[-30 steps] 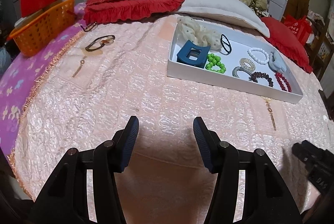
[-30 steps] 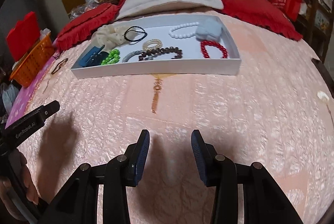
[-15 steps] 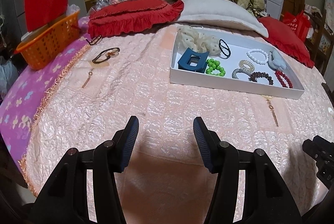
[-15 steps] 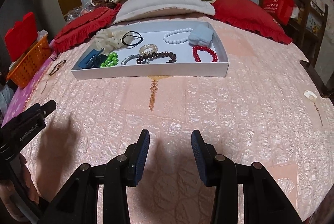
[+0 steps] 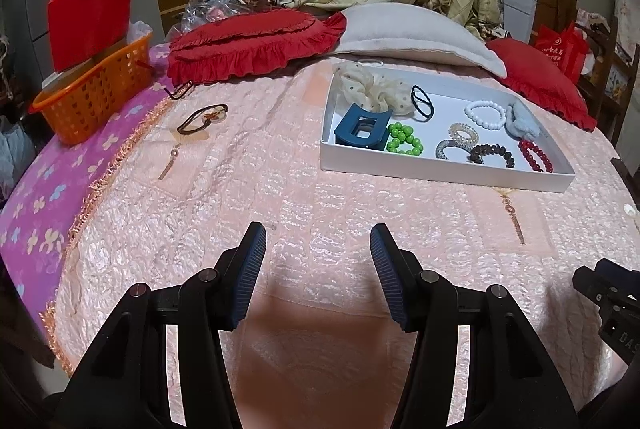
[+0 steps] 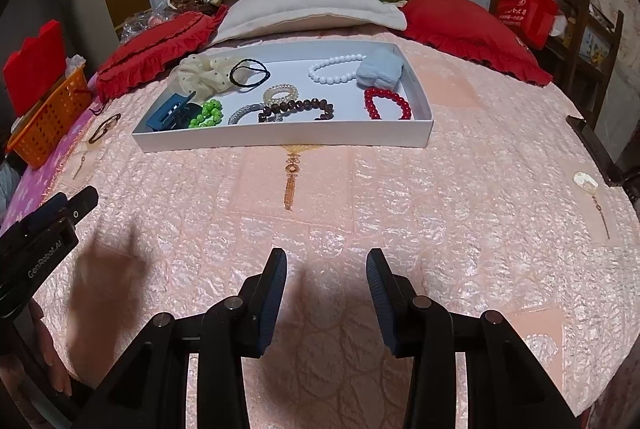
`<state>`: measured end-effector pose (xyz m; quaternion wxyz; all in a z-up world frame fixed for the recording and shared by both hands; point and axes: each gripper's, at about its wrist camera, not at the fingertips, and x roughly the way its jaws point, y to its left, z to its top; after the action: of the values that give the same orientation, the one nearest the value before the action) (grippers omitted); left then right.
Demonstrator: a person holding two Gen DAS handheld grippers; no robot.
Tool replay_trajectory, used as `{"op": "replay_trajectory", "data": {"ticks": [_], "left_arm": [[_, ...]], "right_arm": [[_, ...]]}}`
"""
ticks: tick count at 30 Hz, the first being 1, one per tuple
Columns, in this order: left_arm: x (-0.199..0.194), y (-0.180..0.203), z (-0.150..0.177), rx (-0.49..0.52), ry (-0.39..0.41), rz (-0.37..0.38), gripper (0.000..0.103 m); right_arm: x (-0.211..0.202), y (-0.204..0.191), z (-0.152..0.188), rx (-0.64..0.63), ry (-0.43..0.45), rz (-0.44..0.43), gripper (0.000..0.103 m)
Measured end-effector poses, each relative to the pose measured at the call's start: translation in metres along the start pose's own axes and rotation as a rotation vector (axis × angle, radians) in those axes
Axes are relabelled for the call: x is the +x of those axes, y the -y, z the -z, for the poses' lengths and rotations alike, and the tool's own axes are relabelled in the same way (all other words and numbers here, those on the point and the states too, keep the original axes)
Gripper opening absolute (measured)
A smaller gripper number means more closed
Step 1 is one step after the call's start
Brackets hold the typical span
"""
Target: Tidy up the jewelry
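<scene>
While the white tray [image 6: 280, 141] sits on the pink quilted bedspread [image 6: 360, 197], well ahead of both tools, neither tool touches it. Left gripper [image 5: 318, 249]: jaws apart, nothing between the blue ribbed pads, only bedspread below. Right gripper [image 6: 326, 269]: jaws apart by a somewhat narrower gap, likewise empty, hovering over bare quilt.

Tray contents, from the right wrist view: cream scrunchie [image 6: 200, 71] at the far left, black hair tie [image 6: 249, 72] just beside it, blue claw clip [image 6: 170, 111] in the near-left corner, green bead bracelet [image 6: 206, 114], a clear coil tie [image 6: 281, 93], a silvery band [image 6: 244, 112] touching a dark brown bead bracelet [image 6: 296, 108], white bead bracelet [image 6: 334, 69], pale blue fabric piece [image 6: 379, 71], red bead bracelet [image 6: 386, 104] near the right wall.

Outside the tray: a brown hair tie [image 5: 202, 117] lies on the bedspread well to its left; an orange basket [image 5: 94, 91] stands at the bed's left edge; red pillows [image 5: 256, 45] and a cream pillow [image 5: 416, 33] lie behind.
</scene>
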<state>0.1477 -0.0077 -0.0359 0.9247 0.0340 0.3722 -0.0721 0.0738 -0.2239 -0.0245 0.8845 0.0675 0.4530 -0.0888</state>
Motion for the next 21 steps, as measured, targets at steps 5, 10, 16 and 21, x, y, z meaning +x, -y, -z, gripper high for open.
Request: {"op": "replay_trajectory", "data": {"ticks": [5,10,16,21], "left_arm": [[-0.002,0.001,0.001,0.006,0.009,-0.001,0.054],[-0.001,0.004,0.003,0.02,0.009,-0.005,0.054],[-0.001,0.007,0.004,0.028,0.007,-0.004,0.054],[-0.008,0.011,0.006,0.04,0.062,-0.042,0.054]], "right_arm": [[-0.002,0.0,0.002,0.002,0.006,0.009,0.04],[0.0,0.001,0.003,0.006,0.004,0.017,0.04],[0.004,0.006,0.005,0.025,-0.008,0.017,0.04],[0.006,0.009,0.007,0.036,-0.01,0.015,0.04]]}}
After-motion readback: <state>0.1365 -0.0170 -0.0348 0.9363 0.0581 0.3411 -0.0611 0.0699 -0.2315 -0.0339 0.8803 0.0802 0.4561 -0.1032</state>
